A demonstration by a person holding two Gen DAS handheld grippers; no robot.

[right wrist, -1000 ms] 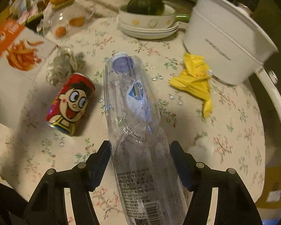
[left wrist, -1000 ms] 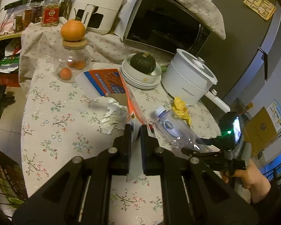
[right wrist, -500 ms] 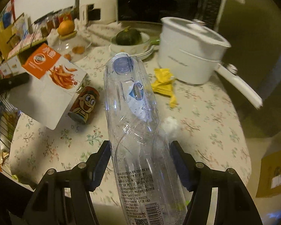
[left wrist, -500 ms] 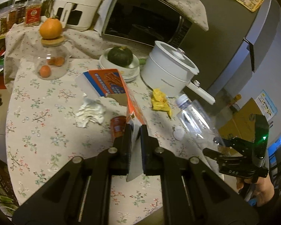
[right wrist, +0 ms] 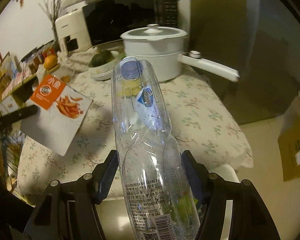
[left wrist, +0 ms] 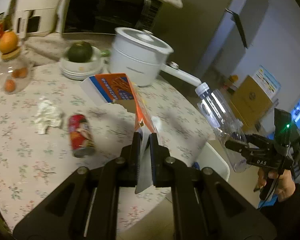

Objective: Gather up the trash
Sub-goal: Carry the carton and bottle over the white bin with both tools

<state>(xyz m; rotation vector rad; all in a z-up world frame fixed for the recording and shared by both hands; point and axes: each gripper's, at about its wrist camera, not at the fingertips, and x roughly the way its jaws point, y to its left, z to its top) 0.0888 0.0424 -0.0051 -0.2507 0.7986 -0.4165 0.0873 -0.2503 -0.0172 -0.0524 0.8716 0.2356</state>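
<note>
Two pieces are picked up: the left gripper (left wrist: 143, 140) has its jaws clenched on the torn snack box (left wrist: 118, 92), mid-frame, and the right gripper (right wrist: 150, 177) clamps the empty water bottle (right wrist: 146, 132). Left on the tabletop (left wrist: 26, 160) at centre left lie the red can (left wrist: 79, 134) and crumpled tissue (left wrist: 47, 114); no bin shows.

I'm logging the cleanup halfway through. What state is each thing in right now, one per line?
Left tool: shut on the snack box.
Snack box: torn open, held clear of the table.
Right tool: shut on the bottle.
Bottle: capped, nearly empty, held in the air.
Can: lying on its side on the table.
Tissue: crumpled, on the table.
Pot: lid on.
</note>
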